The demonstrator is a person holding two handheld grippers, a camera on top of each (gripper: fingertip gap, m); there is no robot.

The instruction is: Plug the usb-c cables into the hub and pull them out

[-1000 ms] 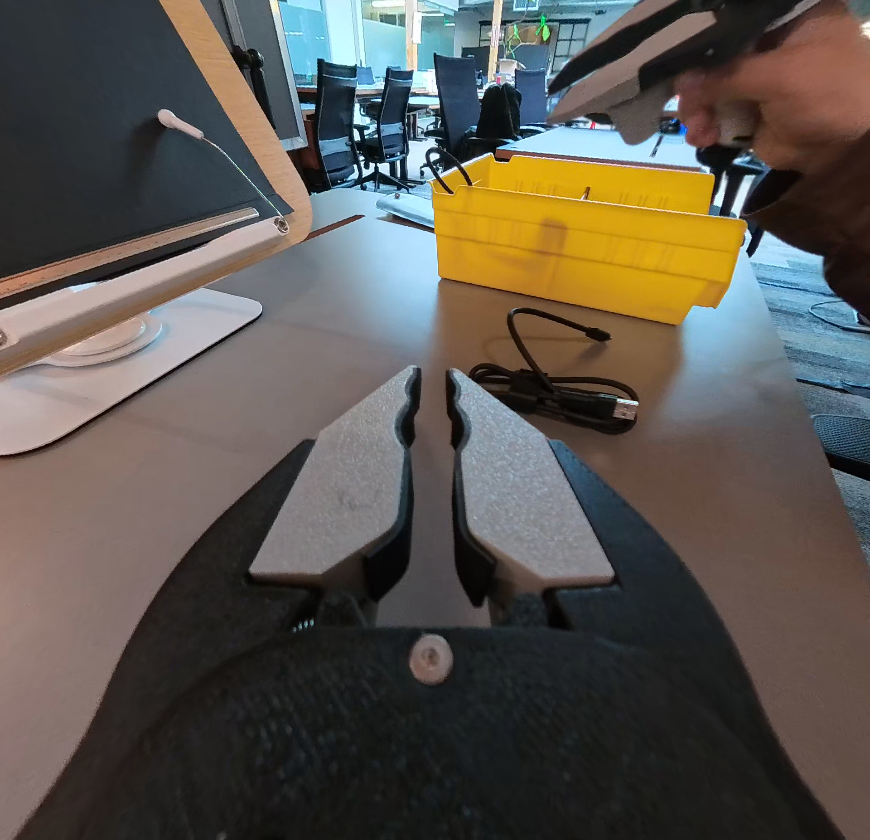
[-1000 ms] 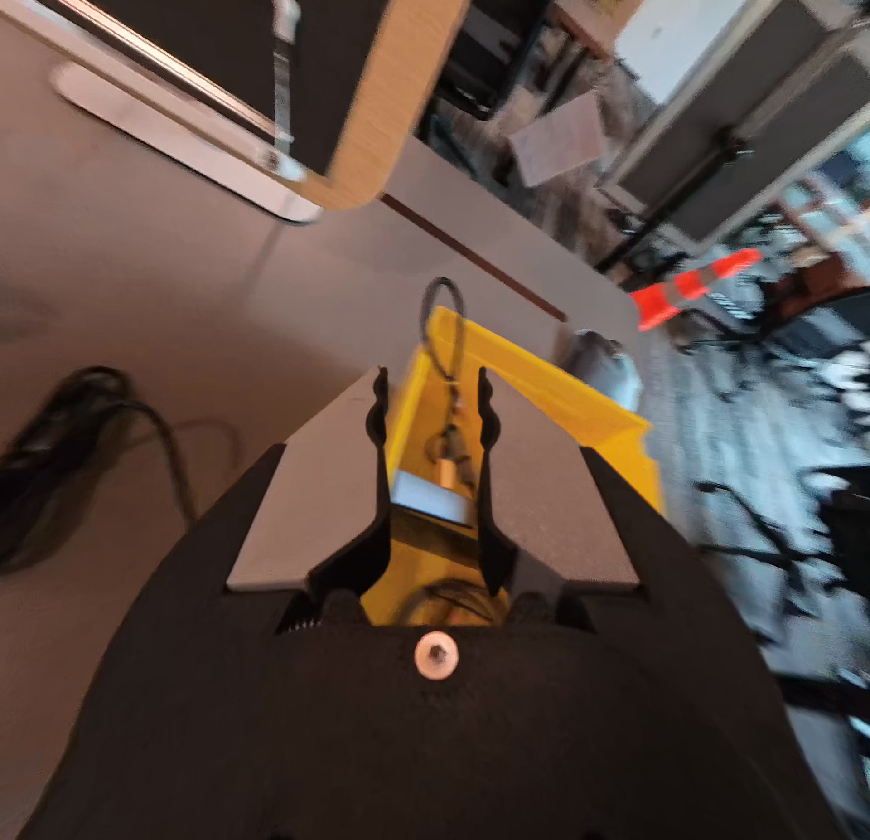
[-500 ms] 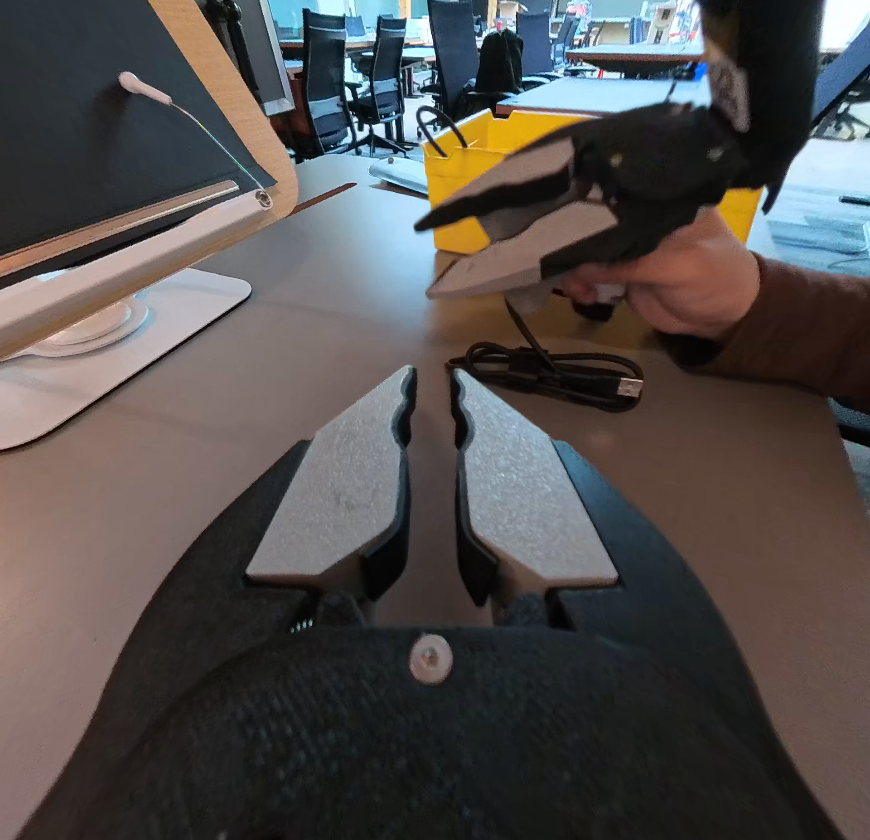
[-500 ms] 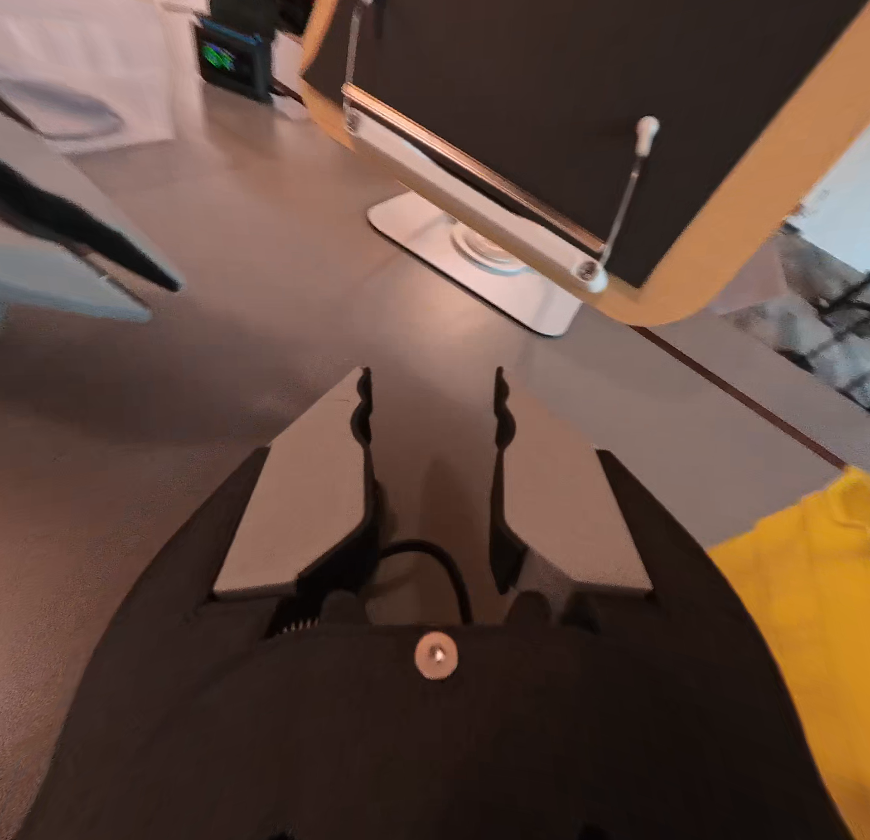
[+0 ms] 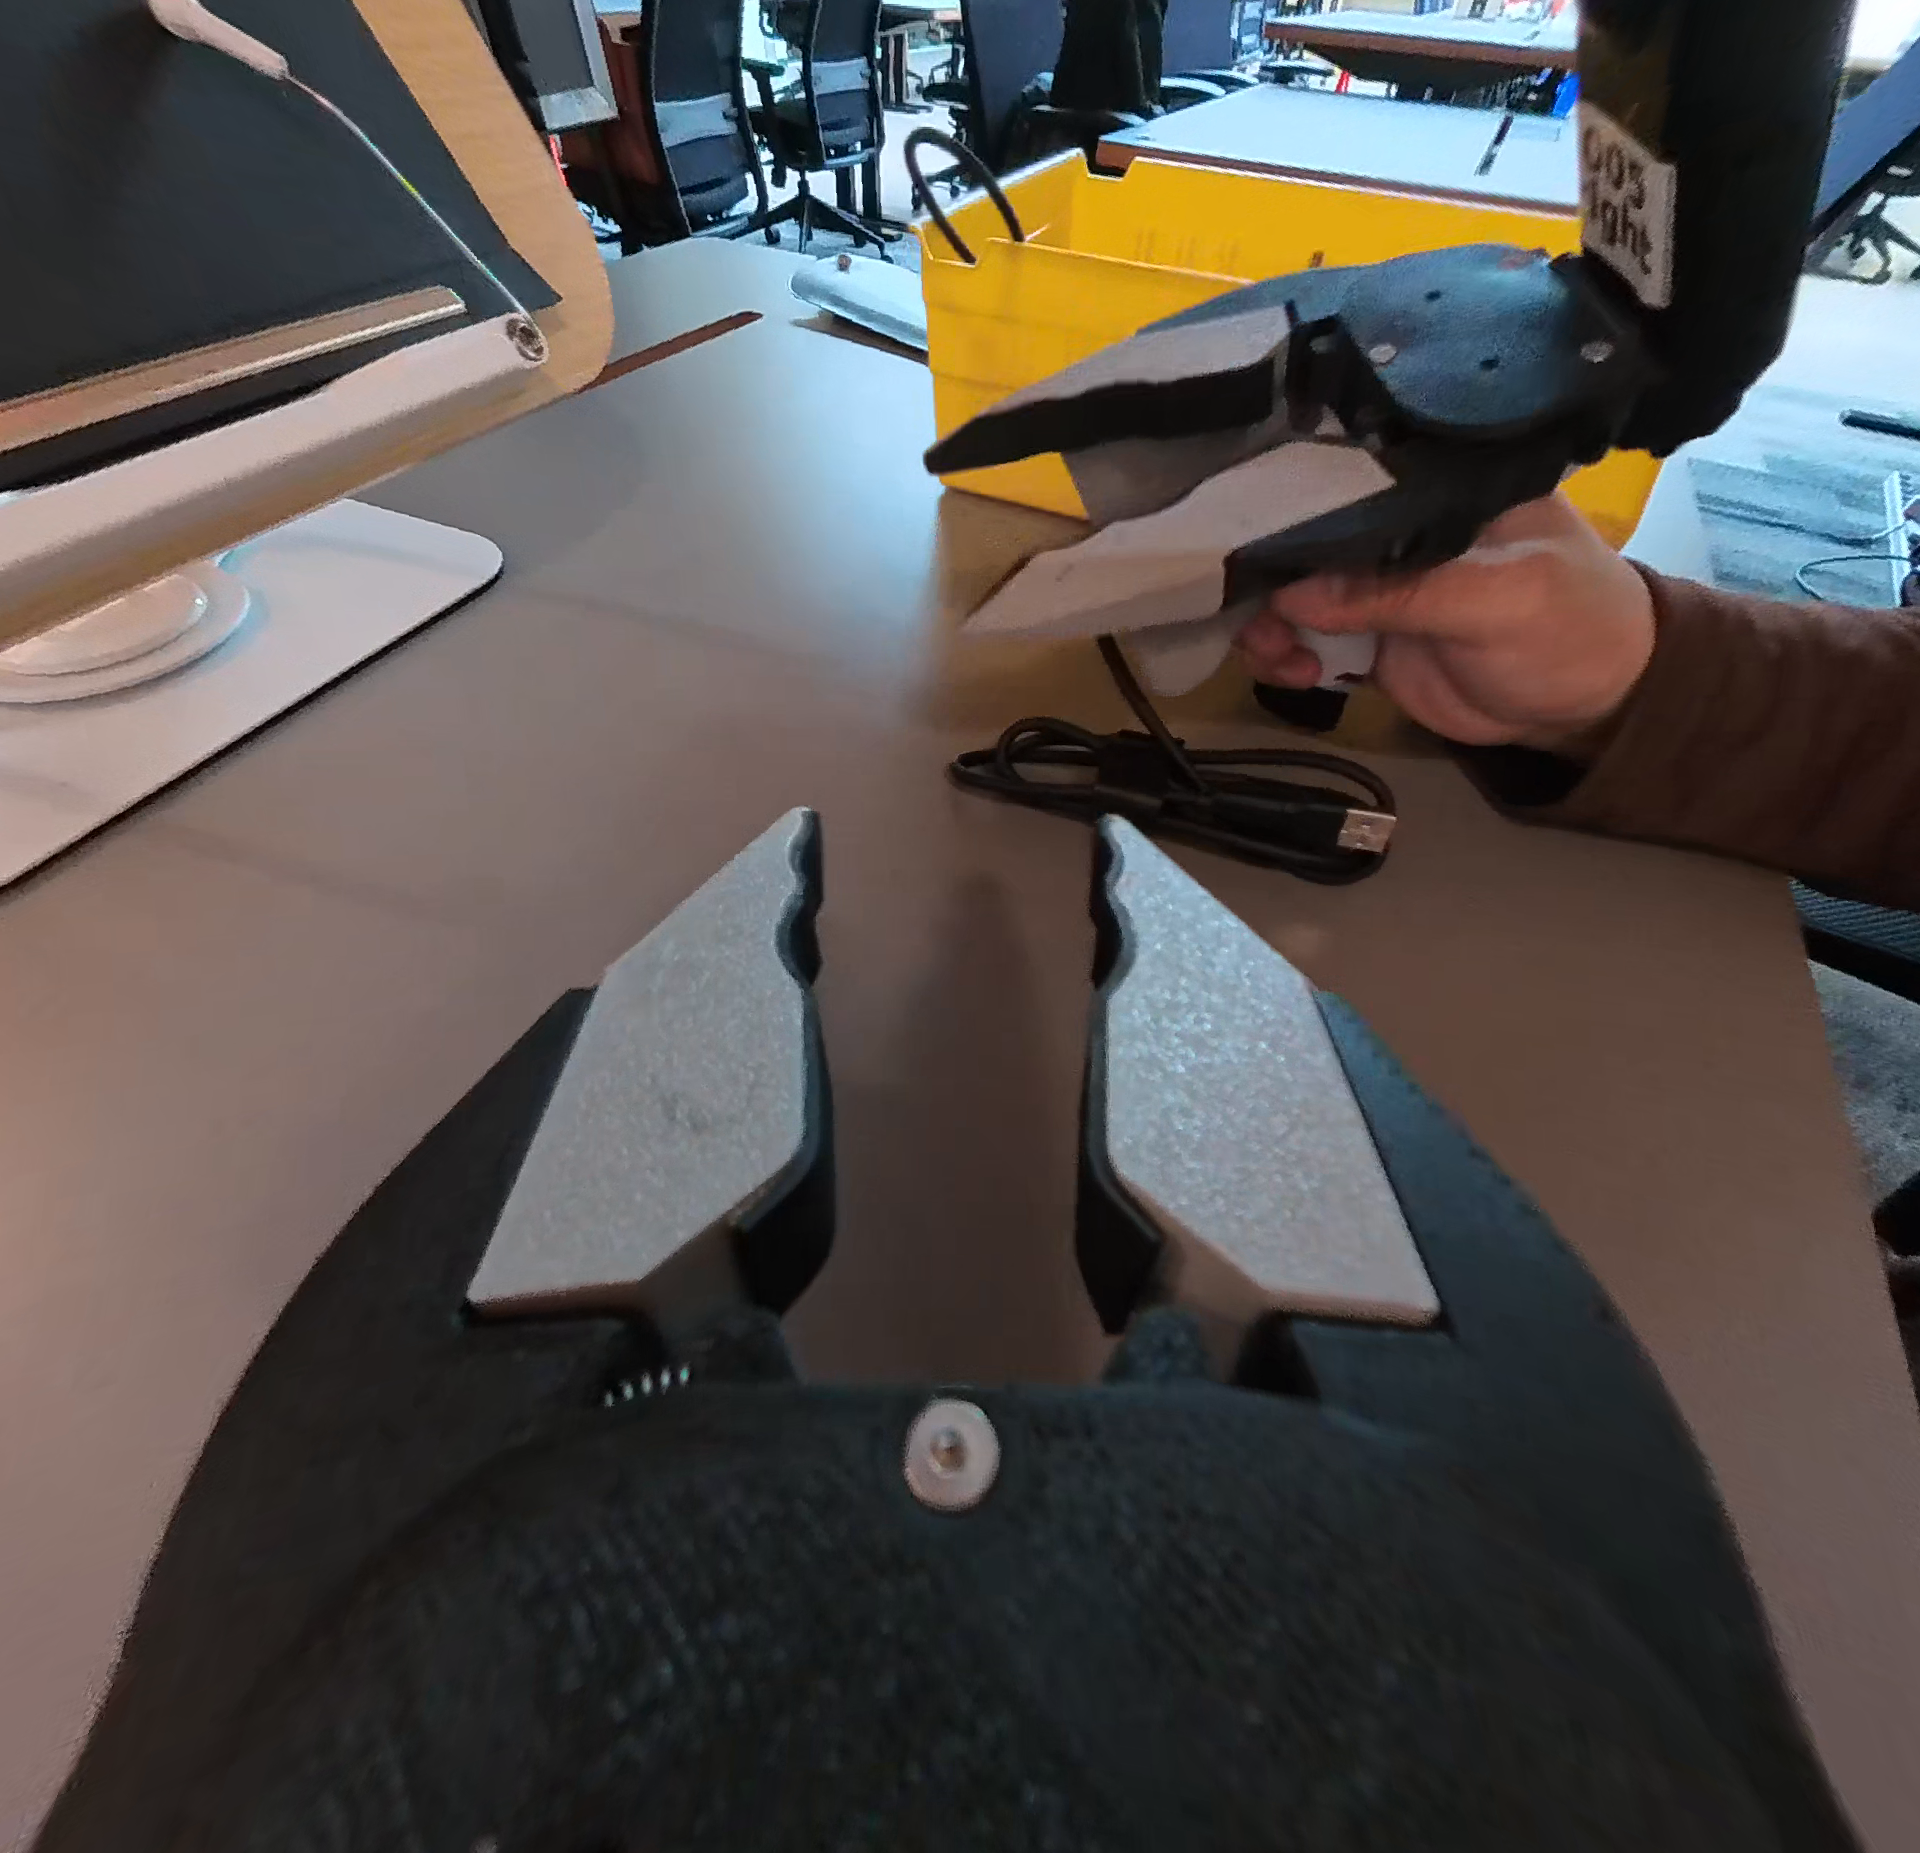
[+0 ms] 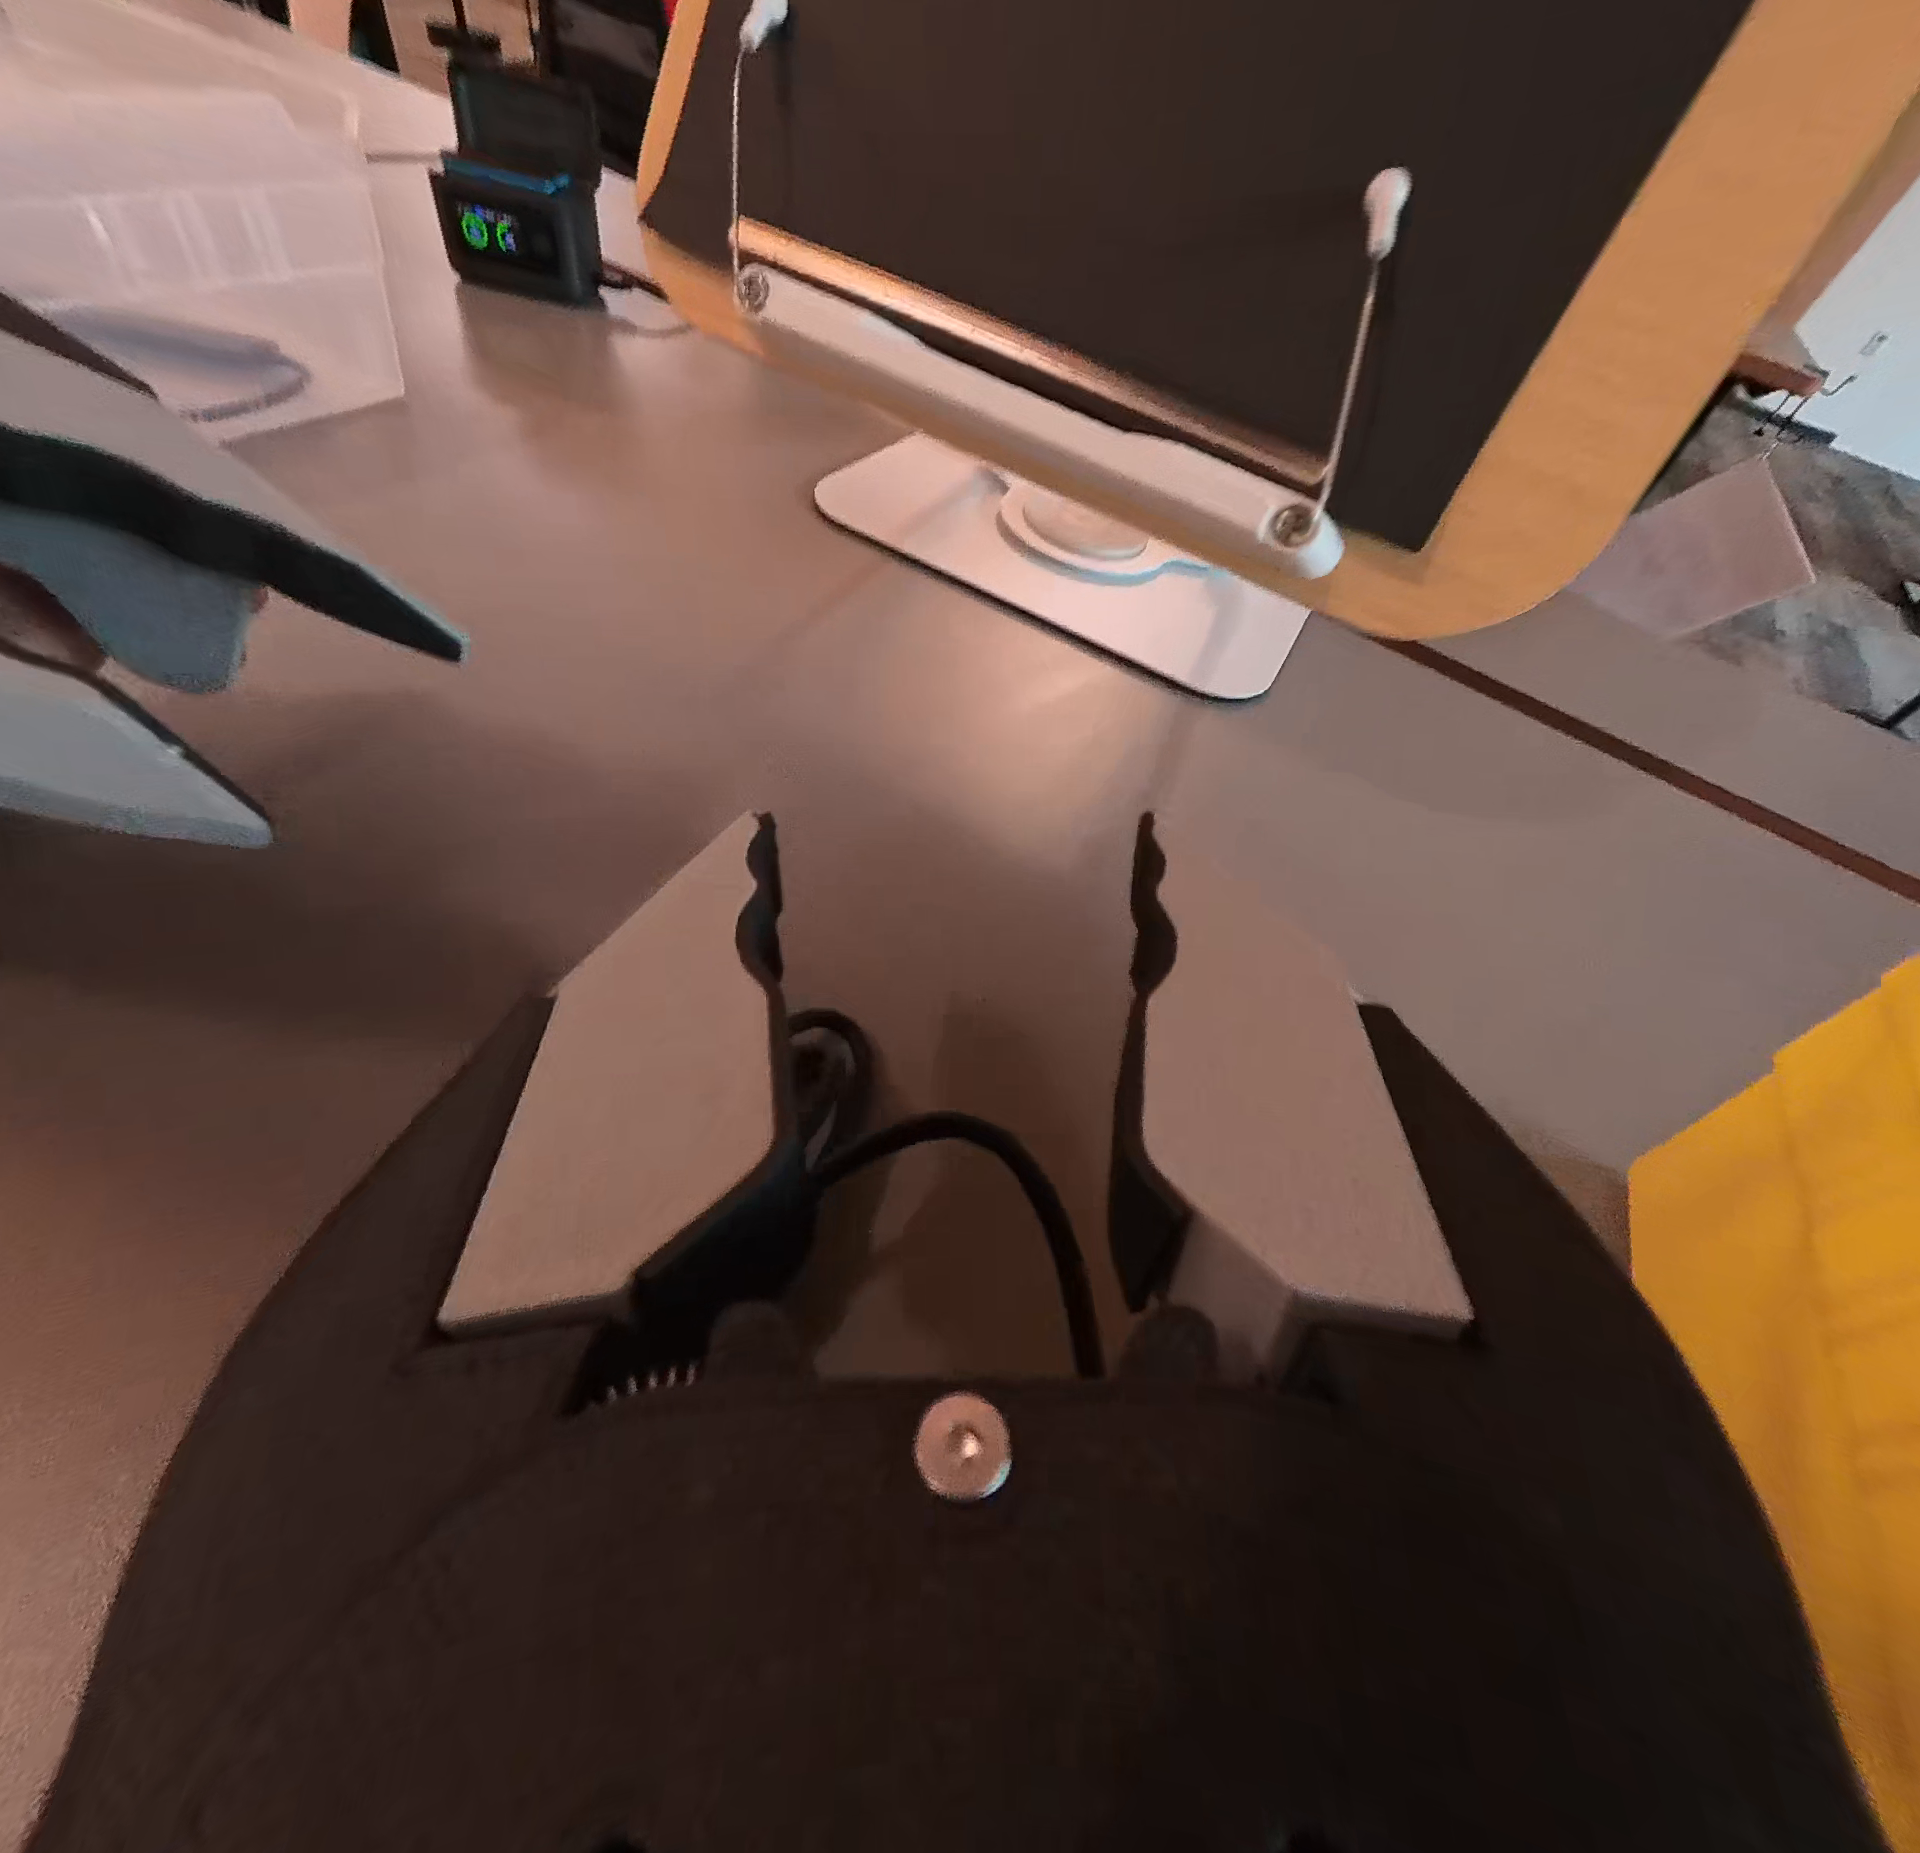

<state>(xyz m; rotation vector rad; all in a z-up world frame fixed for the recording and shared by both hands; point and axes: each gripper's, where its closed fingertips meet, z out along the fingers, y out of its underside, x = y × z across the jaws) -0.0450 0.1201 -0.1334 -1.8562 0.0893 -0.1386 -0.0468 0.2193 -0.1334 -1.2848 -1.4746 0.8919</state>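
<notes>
A black coiled cable [image 5: 1174, 795] with a silver plug at its right end lies on the brown table [image 5: 623, 764]. My left gripper [image 5: 956, 847] is open and empty, low over the table just short of the coil. My right gripper [image 5: 951, 546], held by a hand, is open and hovers above the coil's far side. In the right wrist view the right gripper [image 6: 954, 847] is open with a loop of the cable [image 6: 935, 1149] showing low between its fingers, not clamped. The left gripper [image 6: 156, 608] shows at that view's left edge. No hub is in view.
A yellow bin [image 5: 1143, 276] with a cable sticking out stands behind the coil; it also shows in the right wrist view [image 6: 1818, 1284]. A tilted dark board on a white stand [image 6: 1143, 245] is at the far left. A small black screen device [image 6: 520, 234] sits beyond.
My left gripper has opened from nearly shut. My right gripper came down from above the yellow bin to just over the coil, turned toward the stand, and opened wider.
</notes>
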